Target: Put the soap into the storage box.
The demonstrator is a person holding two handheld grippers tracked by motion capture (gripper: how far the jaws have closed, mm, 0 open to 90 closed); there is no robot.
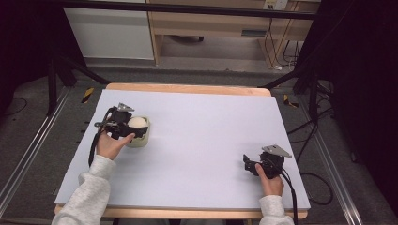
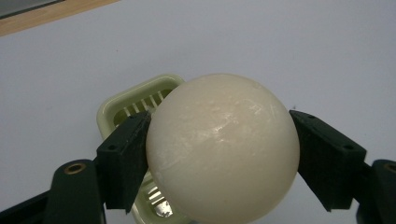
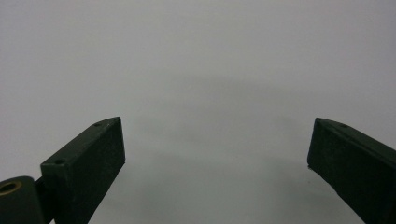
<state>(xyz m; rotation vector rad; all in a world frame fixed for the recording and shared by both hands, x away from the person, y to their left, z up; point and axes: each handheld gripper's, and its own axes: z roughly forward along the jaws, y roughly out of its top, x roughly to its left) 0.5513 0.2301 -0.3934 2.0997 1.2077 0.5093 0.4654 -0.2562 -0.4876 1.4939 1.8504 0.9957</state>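
Cream-white smooth ball [image 2: 223, 149] sits closest to the lens in the left gripper view, clamped between the two black pads [image 2: 125, 161] of the left gripper [image 2: 219, 158]; both pads press on its sides, jaws partway apart around its width. Ball hangs just above a pale green plastic soap dish with a slotted bottom [image 2: 135, 105]; whether ball touches dish can't be told. Dish rests on the light grey table mat [image 2: 280, 42].

High view: left gripper [image 1: 136, 125] is over the dish [image 1: 142, 139], ball [image 1: 136, 122] between the jaws. Left hand [image 1: 110, 145] grips the gripper body from below-left of the dish, sleeve running back to the near table edge, gripper pointing away toward the dish, tilted down.

Right gripper [image 1: 246, 161] is well apart from the dish, far to its right and nearer the person, just above the mat [image 1: 202, 122]. Right gripper view: pads [image 3: 88, 165] stand wide apart, nothing between them, bare mat beyond. Right hand [image 1: 270, 180] holds it from behind, jaws pointing left toward the dish side.
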